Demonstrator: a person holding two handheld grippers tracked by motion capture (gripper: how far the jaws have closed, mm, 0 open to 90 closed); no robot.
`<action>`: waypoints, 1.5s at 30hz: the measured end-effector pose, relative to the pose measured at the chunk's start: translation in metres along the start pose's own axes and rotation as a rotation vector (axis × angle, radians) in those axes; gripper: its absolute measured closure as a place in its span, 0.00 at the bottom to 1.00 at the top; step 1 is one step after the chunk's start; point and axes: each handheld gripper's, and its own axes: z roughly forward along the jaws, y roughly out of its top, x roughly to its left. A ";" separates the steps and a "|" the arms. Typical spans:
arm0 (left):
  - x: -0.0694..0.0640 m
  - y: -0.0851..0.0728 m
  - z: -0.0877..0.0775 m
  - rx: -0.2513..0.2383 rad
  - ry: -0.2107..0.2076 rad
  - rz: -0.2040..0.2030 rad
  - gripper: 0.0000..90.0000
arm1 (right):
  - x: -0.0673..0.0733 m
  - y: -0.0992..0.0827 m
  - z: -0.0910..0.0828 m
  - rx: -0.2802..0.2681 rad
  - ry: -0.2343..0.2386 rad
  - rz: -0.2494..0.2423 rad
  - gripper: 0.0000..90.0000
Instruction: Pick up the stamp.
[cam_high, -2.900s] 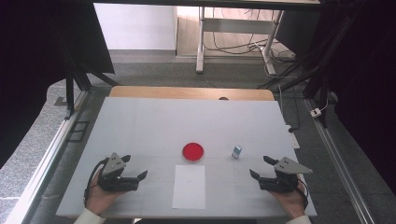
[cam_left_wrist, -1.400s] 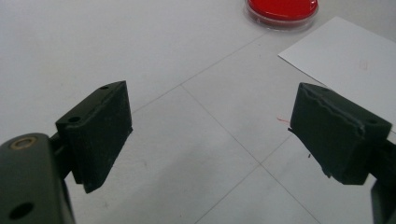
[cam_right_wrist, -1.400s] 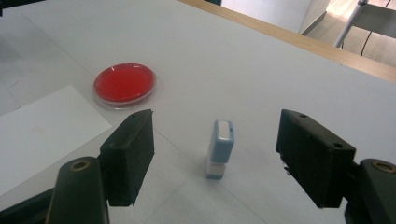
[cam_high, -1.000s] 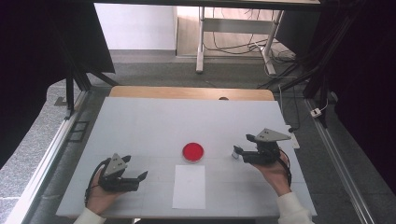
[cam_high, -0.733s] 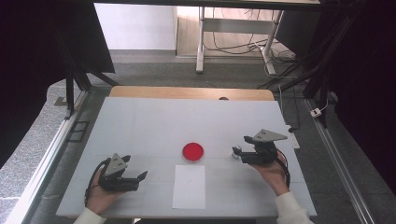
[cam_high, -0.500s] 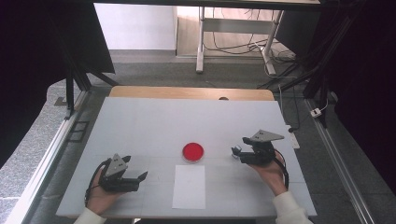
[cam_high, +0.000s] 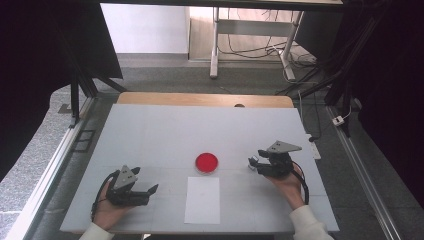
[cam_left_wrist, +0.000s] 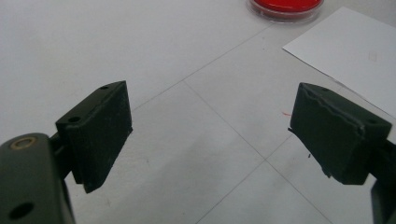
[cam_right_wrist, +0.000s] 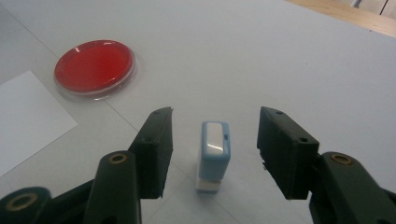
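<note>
A small light-blue stamp (cam_right_wrist: 215, 156) stands upright on the white table, between the two jaws of my right gripper (cam_right_wrist: 215, 154). The jaws have just been closing around it, but a gap remains on each side and the pads do not touch it. In the high view the stamp (cam_high: 253, 162) is at the tips of the right gripper (cam_high: 259, 164). A red round dish (cam_high: 206, 162) lies at the table's middle, with a white sheet of paper (cam_high: 202, 199) just in front of it. My left gripper (cam_high: 150, 192) rests open on the table at the front left, nothing between its fingers.
The white table (cam_high: 165, 130) has a wooden strip (cam_high: 205, 99) along its far edge. Metal frame rails run along both sides. In the left gripper view the red dish (cam_left_wrist: 286, 7) and the paper (cam_left_wrist: 348, 53) lie ahead of the jaws.
My right gripper has sunk a little toward the table and its jaws have narrowed around the stamp. The left gripper has stayed where it was.
</note>
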 end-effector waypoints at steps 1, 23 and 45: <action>0.000 0.000 0.000 0.000 0.001 -0.001 0.14 | 0.000 0.000 0.001 0.003 0.000 -0.002 0.52; 0.001 -0.001 0.000 0.004 0.004 0.001 0.14 | 0.000 -0.006 0.006 0.029 0.013 -0.011 0.83; -0.001 -0.001 0.000 0.001 0.002 -0.002 0.15 | 0.002 0.000 -0.008 -0.058 0.003 -0.008 0.84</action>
